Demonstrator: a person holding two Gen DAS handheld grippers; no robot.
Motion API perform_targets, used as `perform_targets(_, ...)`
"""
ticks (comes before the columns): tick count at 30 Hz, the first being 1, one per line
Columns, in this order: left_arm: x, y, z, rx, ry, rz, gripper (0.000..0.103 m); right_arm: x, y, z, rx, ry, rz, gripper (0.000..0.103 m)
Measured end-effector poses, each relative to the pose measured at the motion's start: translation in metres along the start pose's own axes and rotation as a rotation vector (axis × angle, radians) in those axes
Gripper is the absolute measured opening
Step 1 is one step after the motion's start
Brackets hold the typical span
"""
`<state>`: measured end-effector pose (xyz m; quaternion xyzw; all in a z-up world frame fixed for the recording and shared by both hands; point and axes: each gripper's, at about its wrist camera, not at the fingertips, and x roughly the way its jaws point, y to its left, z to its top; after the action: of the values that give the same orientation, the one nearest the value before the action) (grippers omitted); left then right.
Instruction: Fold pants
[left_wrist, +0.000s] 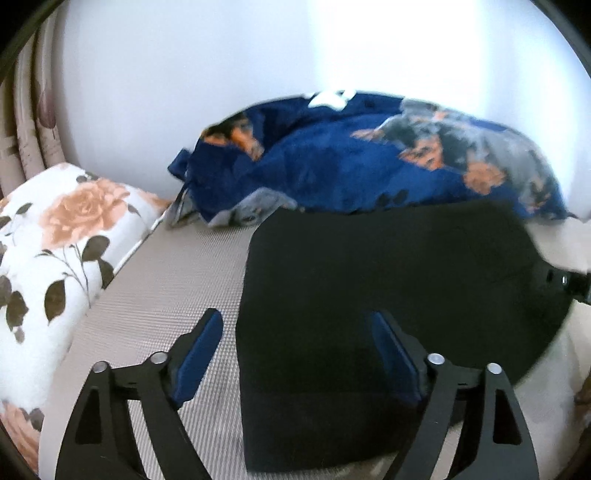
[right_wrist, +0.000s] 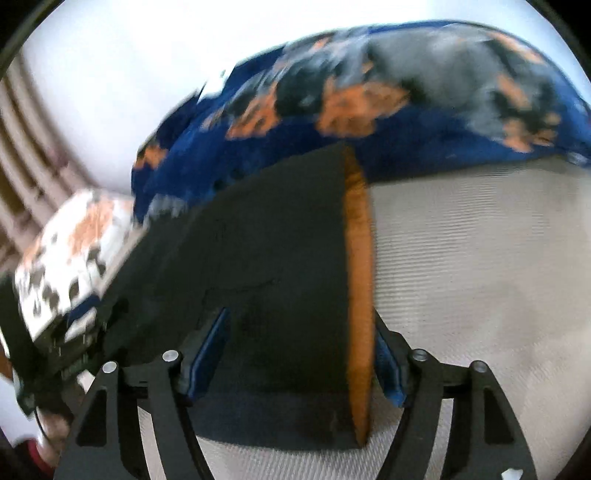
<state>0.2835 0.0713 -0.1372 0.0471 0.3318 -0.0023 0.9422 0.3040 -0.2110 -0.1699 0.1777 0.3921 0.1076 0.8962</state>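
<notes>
The black pants lie folded into a flat block on the beige woven bed surface. My left gripper is open and hovers over the block's left edge, one finger over the bed and one over the cloth. In the right wrist view the pants show an orange band along their right edge. My right gripper is open with its fingers on either side of the block's right part, holding nothing. The other gripper shows at the right edge of the left wrist view.
A crumpled navy blanket with orange flowers lies behind the pants against the white wall. A white floral pillow sits at the left. Bare bed surface lies to the right of the pants.
</notes>
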Motion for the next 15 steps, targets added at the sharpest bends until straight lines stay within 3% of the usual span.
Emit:
perform_targets(1, -0.008, -0.001, 0.0, 0.006, -0.012, 0.007, 0.086, -0.008, 0.001, -0.002, 0.013, -0.028, -0.008, 0.082)
perform_targets(4, -0.034, -0.005, 0.0, 0.013, -0.045, 0.022, 0.091, -0.044, 0.005, -0.013, 0.043, -0.121, -0.032, 0.093)
perform_targets(7, -0.063, -0.009, 0.001, 0.006, -0.082, 0.0, 0.098, -0.063, 0.015, -0.024, 0.029, -0.118, -0.022, 0.093)
perform_targets(15, -0.157, -0.02, 0.011, -0.013, -0.239, 0.056, 0.103, -0.12, 0.038, -0.056, -0.005, -0.124, 0.037, 0.093)
